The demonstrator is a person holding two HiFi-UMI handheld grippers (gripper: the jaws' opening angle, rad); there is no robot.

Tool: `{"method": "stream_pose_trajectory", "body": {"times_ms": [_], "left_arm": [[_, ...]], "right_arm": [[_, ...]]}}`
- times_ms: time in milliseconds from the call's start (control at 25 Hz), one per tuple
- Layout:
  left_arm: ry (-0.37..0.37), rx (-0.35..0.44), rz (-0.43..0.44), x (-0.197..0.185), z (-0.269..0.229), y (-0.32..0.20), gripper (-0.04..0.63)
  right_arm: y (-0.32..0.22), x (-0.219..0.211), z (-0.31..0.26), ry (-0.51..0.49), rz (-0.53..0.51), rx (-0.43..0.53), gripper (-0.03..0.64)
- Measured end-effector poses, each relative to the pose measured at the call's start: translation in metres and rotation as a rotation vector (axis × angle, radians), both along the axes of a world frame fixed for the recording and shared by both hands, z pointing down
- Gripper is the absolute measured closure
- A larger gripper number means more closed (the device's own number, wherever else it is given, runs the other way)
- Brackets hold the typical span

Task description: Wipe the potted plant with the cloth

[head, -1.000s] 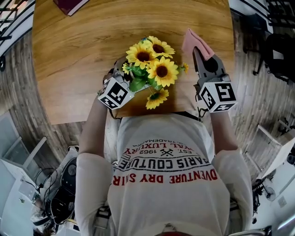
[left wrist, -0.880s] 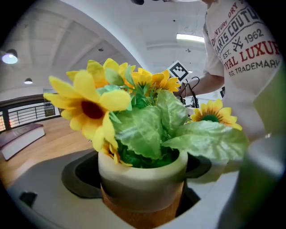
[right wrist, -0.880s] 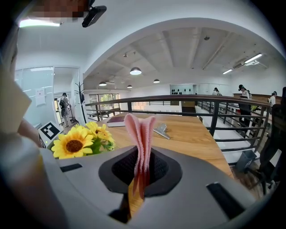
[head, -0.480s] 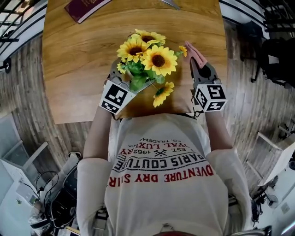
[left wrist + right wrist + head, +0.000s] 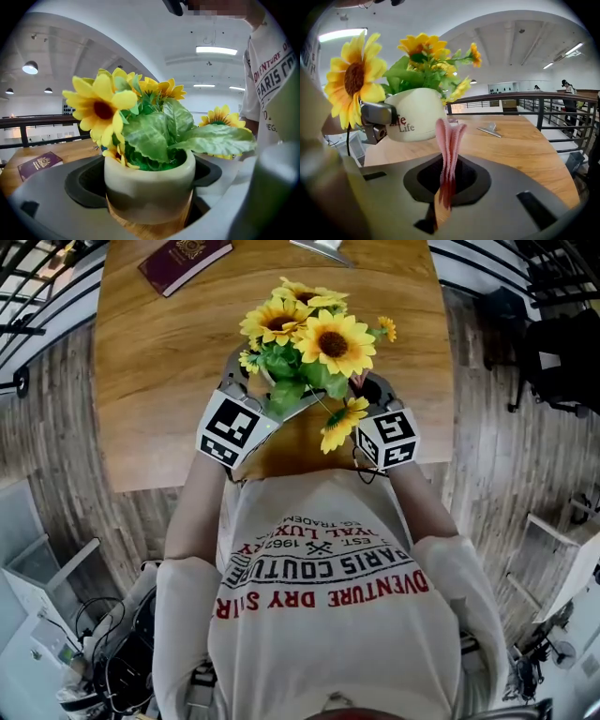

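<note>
One potted plant point(image 5: 149, 185), one cloth point(image 5: 449, 137) (pinched).

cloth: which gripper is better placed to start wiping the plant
Right. The right gripper is shut on the cloth, which stands up from its jaws close beside the pot. The left gripper is clamped on the pot, so it looks busy steadying it.
</note>
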State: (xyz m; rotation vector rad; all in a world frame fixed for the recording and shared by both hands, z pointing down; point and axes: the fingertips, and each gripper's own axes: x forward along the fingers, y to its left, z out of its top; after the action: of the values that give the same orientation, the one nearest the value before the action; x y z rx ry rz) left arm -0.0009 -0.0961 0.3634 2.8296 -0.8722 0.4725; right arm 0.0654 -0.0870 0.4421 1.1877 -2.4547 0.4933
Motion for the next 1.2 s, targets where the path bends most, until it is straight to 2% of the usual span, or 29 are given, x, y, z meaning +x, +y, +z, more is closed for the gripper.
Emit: {"method": "stream_pose_trajectory", "body": {"times_ms": [280, 480, 720, 1000, 1200], "left_arm": [[0.060, 0.011, 0.016, 0.017, -0.017, 0.008, 0.078], [0.120, -0.001, 0.008, 0.024, -0.030, 0.014, 0.078], [0.146, 0.002, 0.001, 0.036, -0.050, 0.019, 0.078], [0.185, -0.005, -0.040, 0.028, -0.051, 0.023, 0.078], [0.176, -0.007, -0.053, 0.017, -0.043, 0.025, 0.078]], "right_arm": [[0.022, -0.034, -0.026, -0.058, -0.153, 0.151, 0.583], [0.026, -0.033, -0.047, -0.076, -0.169, 0.227, 0.583], [0.042, -0.040, -0.066, -0.106, -0.251, 0.263, 0.583], [0.062, -0.051, -0.069, -0.155, -0.344, 0.258, 0.583], [0.067, -0.047, -0.064, -0.187, -0.351, 0.227, 0.583]]}}
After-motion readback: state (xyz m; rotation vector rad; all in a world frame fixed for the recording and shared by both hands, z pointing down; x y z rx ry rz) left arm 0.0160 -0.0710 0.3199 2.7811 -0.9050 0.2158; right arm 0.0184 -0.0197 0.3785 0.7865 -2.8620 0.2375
